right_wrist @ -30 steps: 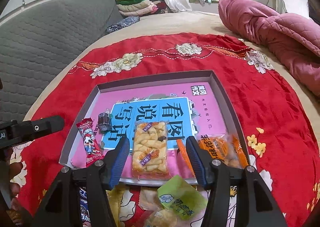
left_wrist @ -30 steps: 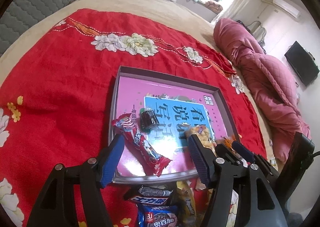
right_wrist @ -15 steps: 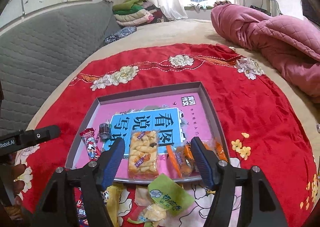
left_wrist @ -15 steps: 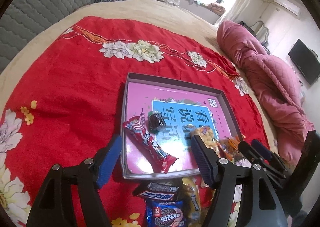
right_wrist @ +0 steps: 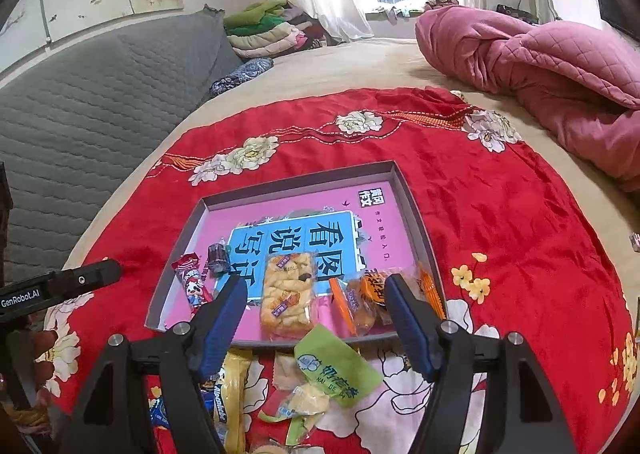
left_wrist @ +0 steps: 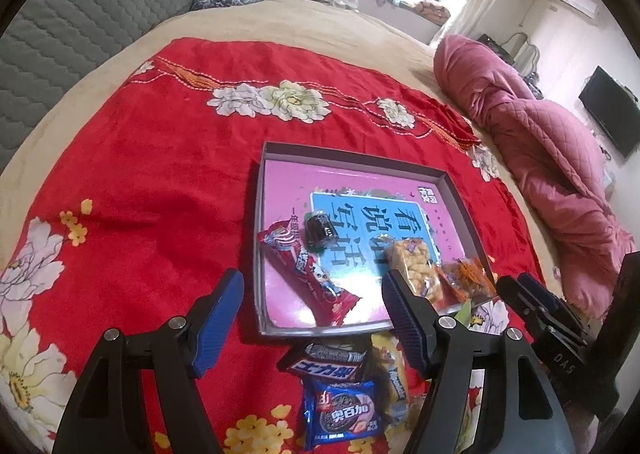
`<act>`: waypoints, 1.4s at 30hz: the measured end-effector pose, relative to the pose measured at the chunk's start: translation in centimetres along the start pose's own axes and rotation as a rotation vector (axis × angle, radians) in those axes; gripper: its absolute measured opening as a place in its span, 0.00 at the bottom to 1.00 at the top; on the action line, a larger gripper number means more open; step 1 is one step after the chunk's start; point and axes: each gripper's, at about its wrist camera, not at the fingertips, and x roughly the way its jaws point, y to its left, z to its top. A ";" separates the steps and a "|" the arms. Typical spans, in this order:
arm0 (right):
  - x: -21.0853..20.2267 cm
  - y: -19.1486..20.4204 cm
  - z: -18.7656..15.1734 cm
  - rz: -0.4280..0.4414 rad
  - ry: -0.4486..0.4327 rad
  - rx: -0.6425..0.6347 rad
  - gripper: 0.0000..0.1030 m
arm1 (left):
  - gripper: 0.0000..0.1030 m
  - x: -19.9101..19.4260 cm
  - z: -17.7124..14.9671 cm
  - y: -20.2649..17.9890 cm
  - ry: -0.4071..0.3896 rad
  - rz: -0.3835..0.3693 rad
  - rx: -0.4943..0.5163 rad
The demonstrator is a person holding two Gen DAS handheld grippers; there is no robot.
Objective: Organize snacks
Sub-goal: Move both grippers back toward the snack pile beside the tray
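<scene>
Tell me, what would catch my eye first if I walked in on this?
Probably the bright red flowered blanket spread over the bed, with a shallow box lined in pink and blue sitting in its middle. Four snacks lie in a row along the box's near edge, among them a red wrapped bar and a clear pack of golden puffs. More packets, including a green one, lie loose on the blanket in front of the box.
</scene>
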 end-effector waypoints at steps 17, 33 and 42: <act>-1.3 0.0 -1.4 0.017 0.024 -0.004 0.69 | 0.71 -1.3 -2.2 0.0 0.030 0.016 0.023; -2.7 -0.6 -2.9 -0.004 0.064 0.019 0.69 | 0.71 -1.3 -4.0 0.2 0.090 0.012 0.018; -2.7 -1.0 -3.6 -0.004 0.090 0.037 0.75 | 0.71 -0.7 -5.4 -0.2 0.147 0.007 0.032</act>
